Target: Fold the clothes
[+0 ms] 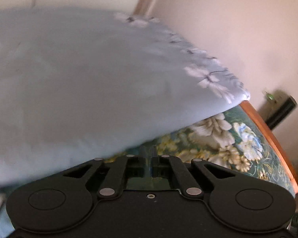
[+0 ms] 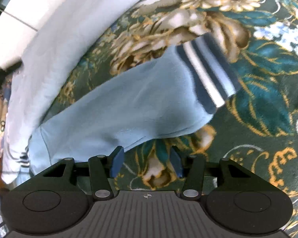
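A pale blue garment (image 1: pixel 85 83) with white flower embroidery along one edge hangs raised in front of the left wrist view, blurred. My left gripper (image 1: pixel 148 154) has its fingers close together, and the cloth's edge runs down toward them; whether they pinch it is hidden. In the right wrist view a light blue sleeve (image 2: pixel 129 107) with a dark and white striped cuff (image 2: pixel 208 73) lies on the floral surface (image 2: pixel 268 79). My right gripper (image 2: pixel 147 160) is open and empty, just below the sleeve's lower edge, its left pad (image 2: pixel 117 162) next to the cloth.
The surface is a green floral-patterned cover (image 1: pixel 228 144) with a wooden edge (image 1: pixel 272 138) at the right. A cream wall (image 1: pixel 238 29) rises behind. White cloth (image 2: pixel 49 39) lies at the left of the right wrist view. A black object (image 1: pixel 282 111) stands by the wall.
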Available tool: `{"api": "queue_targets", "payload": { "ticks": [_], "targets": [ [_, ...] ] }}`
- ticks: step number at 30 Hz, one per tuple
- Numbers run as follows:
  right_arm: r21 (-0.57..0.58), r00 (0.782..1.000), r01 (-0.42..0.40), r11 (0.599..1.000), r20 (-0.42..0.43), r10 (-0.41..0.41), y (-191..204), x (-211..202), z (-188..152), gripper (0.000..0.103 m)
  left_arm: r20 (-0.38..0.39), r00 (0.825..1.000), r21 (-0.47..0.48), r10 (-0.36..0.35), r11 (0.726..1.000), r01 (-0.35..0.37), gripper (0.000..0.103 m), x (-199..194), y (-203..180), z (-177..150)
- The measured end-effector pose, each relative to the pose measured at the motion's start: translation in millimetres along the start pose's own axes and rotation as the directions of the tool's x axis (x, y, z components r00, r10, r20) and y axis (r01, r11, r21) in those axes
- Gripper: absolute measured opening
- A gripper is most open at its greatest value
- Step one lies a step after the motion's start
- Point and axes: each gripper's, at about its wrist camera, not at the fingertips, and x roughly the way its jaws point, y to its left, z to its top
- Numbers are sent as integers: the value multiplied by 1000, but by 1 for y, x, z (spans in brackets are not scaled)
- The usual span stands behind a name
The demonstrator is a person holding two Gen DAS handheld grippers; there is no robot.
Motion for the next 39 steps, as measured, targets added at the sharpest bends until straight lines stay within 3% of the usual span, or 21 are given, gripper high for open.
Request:
{"api": "queue_targets", "payload": {
  "ticks": [5,11,17,18,19,23,26,31,36,37,39],
  "targets": [
    [76,996,-29,997,82,23,-26,-20,7,52,4,994,32,112,993,-112,7,-21,-1,-34],
    [188,973,21,982,221,-64,-67,-44,9,52,-24,975,-149,221,964,-222,23,-63,16,-87],
    [118,983,-61,991,182,39,-85,-25,51,49,-83,965,-385,249,885,-261,24,-103,46,-130],
    [128,984,-59,990,174,36,-88,-21,57,50,-90,963,-386,255,882,-270,24,-106,47,-134],
    [139,986,-56,989,165,33,-91,-17,63,47,-98,960,-386,262,879,-279,24,-110,47,-138],
    [123,992,-68,990,116,53,-88,-10,71,9,-131,958,-388,255,876,-287,30,-112,44,-151],
    [68,989,-32,997,145,22,-76,-20,69,2,-149,955,-373,257,880,-295,31,-114,38,-156],
    [52,971,23,998,237,-34,-72,-40,72,2,-175,943,-313,284,892,-327,38,-127,28,-176],
    [-17,978,104,994,185,-99,-61,-16,72,4,-172,926,-360,336,854,-377,39,-151,44,-188],
    [-24,974,122,992,193,-115,-58,-15,71,6,-168,922,-365,348,847,-386,39,-157,49,-186],
    [-17,967,137,990,220,-130,-55,-24,68,20,-138,912,-364,387,836,-410,43,-168,62,-179]
  ]
}}
